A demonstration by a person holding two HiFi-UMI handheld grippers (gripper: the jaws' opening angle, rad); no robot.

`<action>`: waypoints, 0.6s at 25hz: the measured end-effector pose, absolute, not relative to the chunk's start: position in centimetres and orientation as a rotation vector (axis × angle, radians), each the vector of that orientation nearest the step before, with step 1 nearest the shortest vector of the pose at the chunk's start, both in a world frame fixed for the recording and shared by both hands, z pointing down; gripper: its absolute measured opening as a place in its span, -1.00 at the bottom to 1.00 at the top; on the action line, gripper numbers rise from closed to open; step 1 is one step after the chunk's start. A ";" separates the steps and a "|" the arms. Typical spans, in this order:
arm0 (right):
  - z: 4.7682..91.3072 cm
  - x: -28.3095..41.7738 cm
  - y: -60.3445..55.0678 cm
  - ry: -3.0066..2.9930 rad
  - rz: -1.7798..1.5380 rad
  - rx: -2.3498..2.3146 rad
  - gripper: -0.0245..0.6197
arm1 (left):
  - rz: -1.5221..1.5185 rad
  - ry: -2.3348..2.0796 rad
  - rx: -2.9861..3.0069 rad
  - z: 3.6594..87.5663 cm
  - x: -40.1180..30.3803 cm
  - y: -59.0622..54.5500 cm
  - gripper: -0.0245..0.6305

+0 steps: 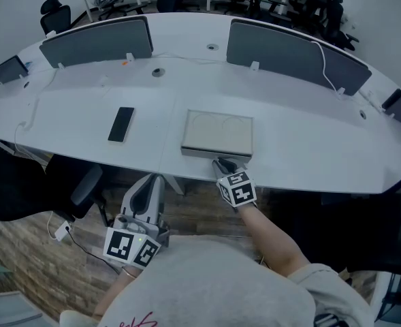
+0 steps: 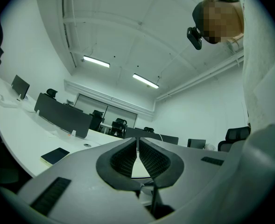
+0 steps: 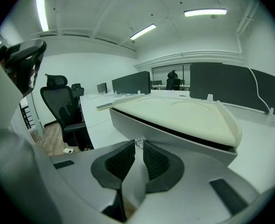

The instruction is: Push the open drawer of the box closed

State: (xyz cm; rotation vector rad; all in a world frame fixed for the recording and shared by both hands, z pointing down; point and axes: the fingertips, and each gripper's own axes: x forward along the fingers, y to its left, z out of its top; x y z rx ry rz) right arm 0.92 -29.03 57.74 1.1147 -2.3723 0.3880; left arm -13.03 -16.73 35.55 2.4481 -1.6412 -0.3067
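Box point(image 1: 217, 131) sat at the bench's point(image 1: 309, 125) near edge, my right gripper point(image 3: 138, 146) with jaws pinched on the drawer's point(image 3: 174, 141) tiny clear knob point(image 3: 138, 142), left gripper point(image 2: 137, 146) with jaws shut and empty; light, stiff, I judged, so push the front squarely.

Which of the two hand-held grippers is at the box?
The right hand-held gripper: its tips are at the small clear knob on the front of the box. The left hand-held gripper hangs short of the desk edge, apart from the box.
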 end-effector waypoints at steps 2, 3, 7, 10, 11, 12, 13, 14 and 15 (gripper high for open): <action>57.8 0.9 -29.1 -2.371 0.389 1.117 -0.72 | -0.306 -1.643 2.446 35.6 -13.1 -16.8 -0.83; 57.8 0.9 -29.1 -2.371 0.392 1.121 -0.72 | -0.306 -1.643 2.446 35.6 -13.1 -16.8 -0.83; 57.8 1.0 -29.3 -2.372 0.401 1.130 -0.72 | -0.308 -1.642 2.448 35.6 -13.1 -16.8 -0.83; 57.8 0.9 -29.4 -2.370 0.404 1.131 -0.72 | -0.306 -1.643 2.447 35.7 -13.2 -16.7 -0.83; 57.8 0.9 -29.4 -2.369 0.405 1.134 -0.72 | -0.305 -1.643 2.447 35.7 -13.2 -16.7 -0.83; 57.8 0.9 -29.4 -2.368 0.407 1.137 -0.72 | -0.304 -1.644 2.447 35.7 -13.3 -16.7 -0.83; 57.7 1.0 -29.5 -2.367 0.409 1.140 -0.72 | -0.304 -1.644 2.446 35.7 -13.3 -16.7 -0.83; 57.7 1.0 -29.6 -2.367 0.411 1.142 -0.72 | -0.304 -1.645 2.446 35.6 -13.4 -16.6 -0.83; 57.7 1.0 -29.6 -2.367 0.413 1.143 -0.72 | -0.305 -1.647 2.446 35.6 -13.4 -16.6 -0.83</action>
